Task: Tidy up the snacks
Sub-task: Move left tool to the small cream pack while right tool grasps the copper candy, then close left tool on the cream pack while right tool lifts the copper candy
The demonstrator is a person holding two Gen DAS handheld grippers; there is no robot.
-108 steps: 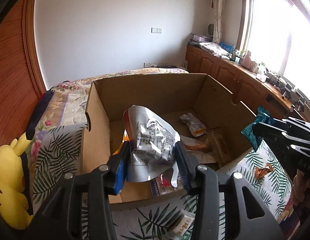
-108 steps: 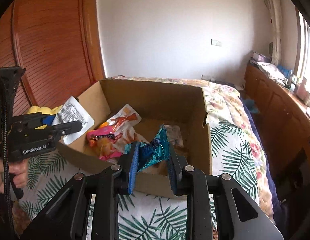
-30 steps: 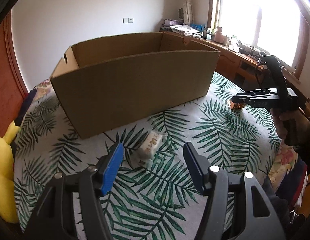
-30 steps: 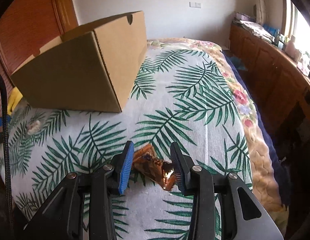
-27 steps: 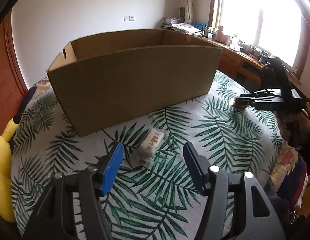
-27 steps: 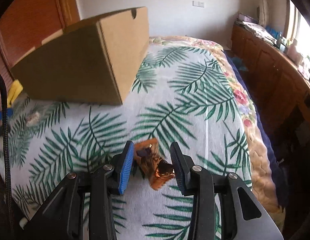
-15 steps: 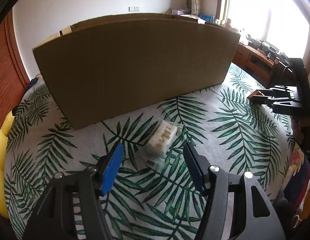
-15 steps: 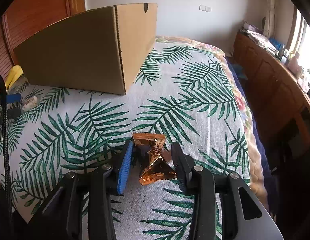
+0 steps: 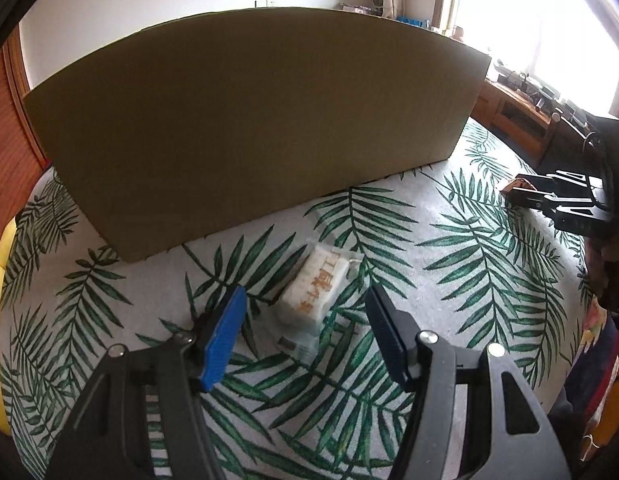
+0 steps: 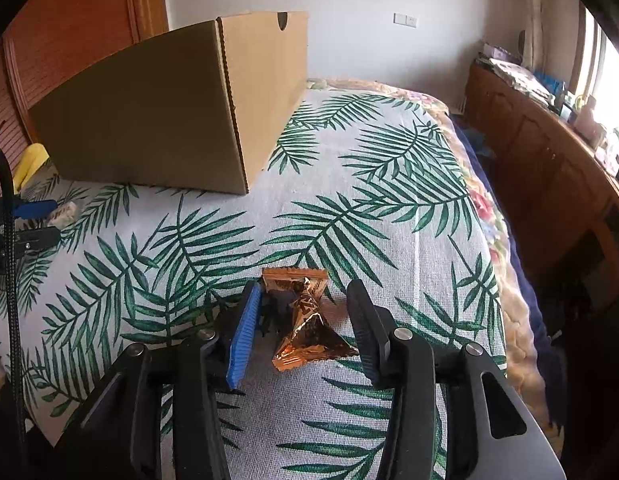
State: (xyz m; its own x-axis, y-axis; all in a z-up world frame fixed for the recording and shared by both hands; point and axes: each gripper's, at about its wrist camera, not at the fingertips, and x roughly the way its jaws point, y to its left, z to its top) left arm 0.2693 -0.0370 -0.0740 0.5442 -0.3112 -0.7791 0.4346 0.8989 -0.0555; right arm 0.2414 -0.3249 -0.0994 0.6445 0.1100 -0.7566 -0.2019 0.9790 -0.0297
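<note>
Hand-held grippers (image 9: 305, 320) (image 10: 303, 320) agape, straddling snacks (image 9: 315, 292)

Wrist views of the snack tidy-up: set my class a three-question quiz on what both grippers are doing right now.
1. True or false: the left gripper has its jaws shut on the white snack packet.
2. Which snack lies between the right gripper's jaws?
A. copper foil wrapper
B. blue bag
3. Fill in: both snacks lie on the bedspread, outside the cardboard ____.

Key: 1 false; 2 A; 3 box.
</note>
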